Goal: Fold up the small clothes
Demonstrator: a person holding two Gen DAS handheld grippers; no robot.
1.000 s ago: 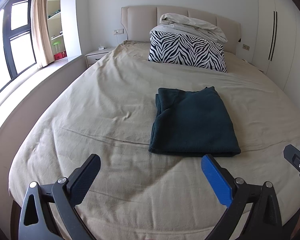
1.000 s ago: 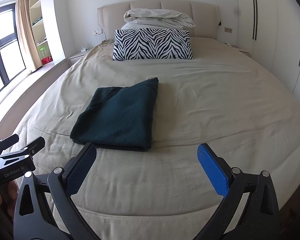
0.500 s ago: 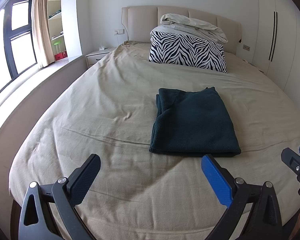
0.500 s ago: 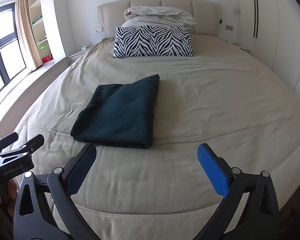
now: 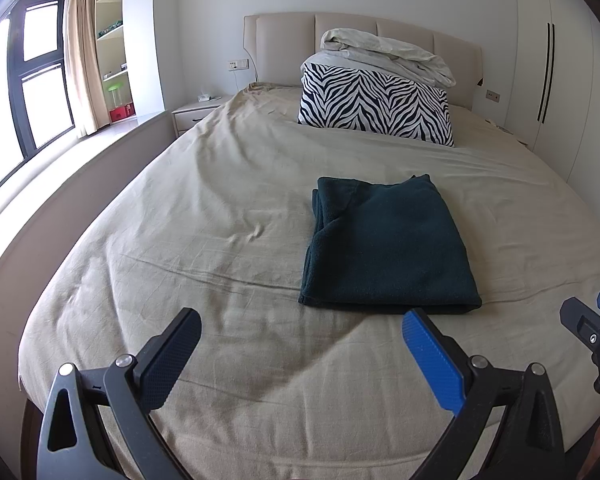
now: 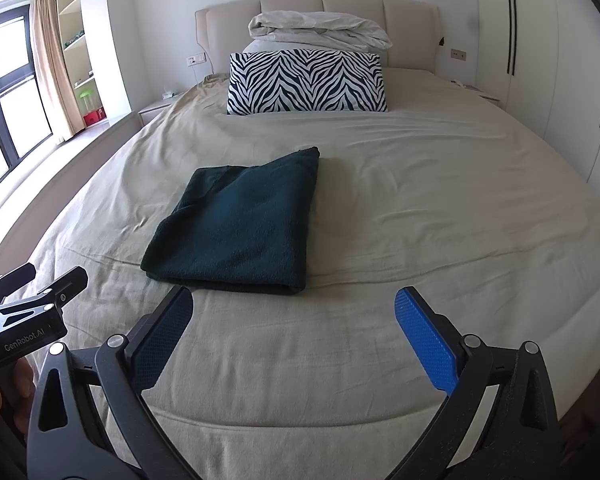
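Barely anything has changed over the last second: the dark green garment (image 5: 388,244) lies folded into a neat rectangle on the beige bed (image 5: 220,208), untouched, so this fold looks finished. Both grippers hang back near the foot of the bed. The left gripper (image 5: 300,354) is spread wide and empty, short of the garment's near edge. The right gripper (image 6: 294,334) is likewise spread and empty, just short of that same edge. Bare sheet surrounds the garment on every side. A zebra-print pillow (image 6: 306,82) sits well beyond, by the headboard.
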